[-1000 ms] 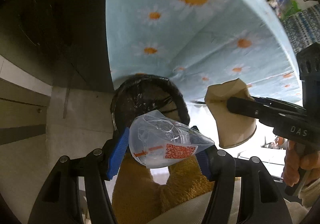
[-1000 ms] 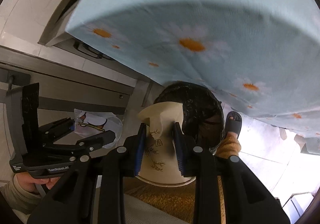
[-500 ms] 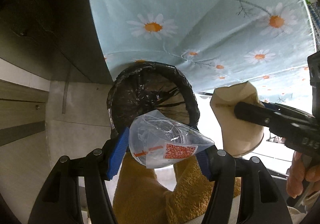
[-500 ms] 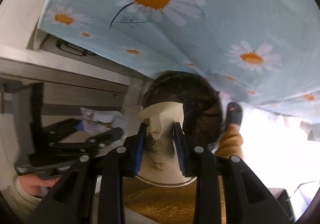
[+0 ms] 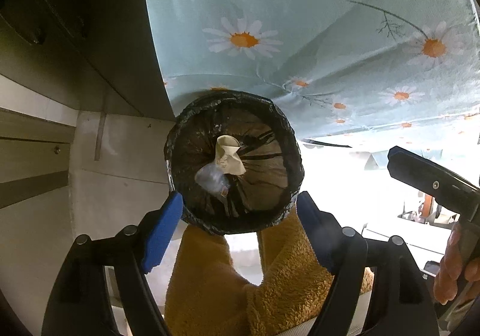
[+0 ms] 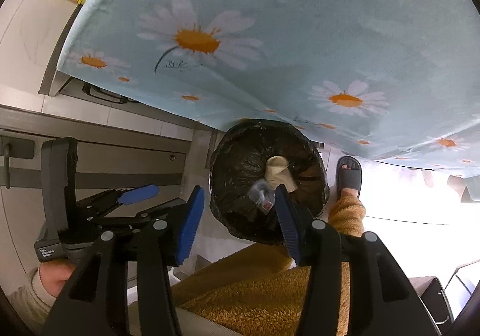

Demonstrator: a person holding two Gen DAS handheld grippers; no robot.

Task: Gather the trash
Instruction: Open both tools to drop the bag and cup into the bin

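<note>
A round trash bin lined with a black bag (image 5: pixel 291 144) stands on the floor under the table edge; it also shows in the right wrist view (image 6: pixel 234 168). Inside it lie a crumpled beige paper cup (image 5: pixel 228 156) and a clear plastic cup with a QR label (image 5: pixel 211 179); both show in the right wrist view, the paper cup (image 6: pixel 277 172) and the plastic cup (image 6: pixel 262 193). My left gripper (image 5: pixel 240 225) is open and empty above the bin. My right gripper (image 6: pixel 240 216) is open and empty above the bin too; it also appears in the left wrist view at the right (image 5: pixel 432 183).
A light blue daisy tablecloth (image 5: pixel 300 36) hangs over the table above the bin. Grey cabinets with a drawer (image 6: pixel 105 153) stand to the left. The person's orange fleece trousers (image 5: pixel 225 282) and a grey slipper (image 6: pixel 348 175) are beside the bin.
Both grippers opened. The plastic cup left my left gripper and the paper cup left my right gripper; both now lie in the bin.
</note>
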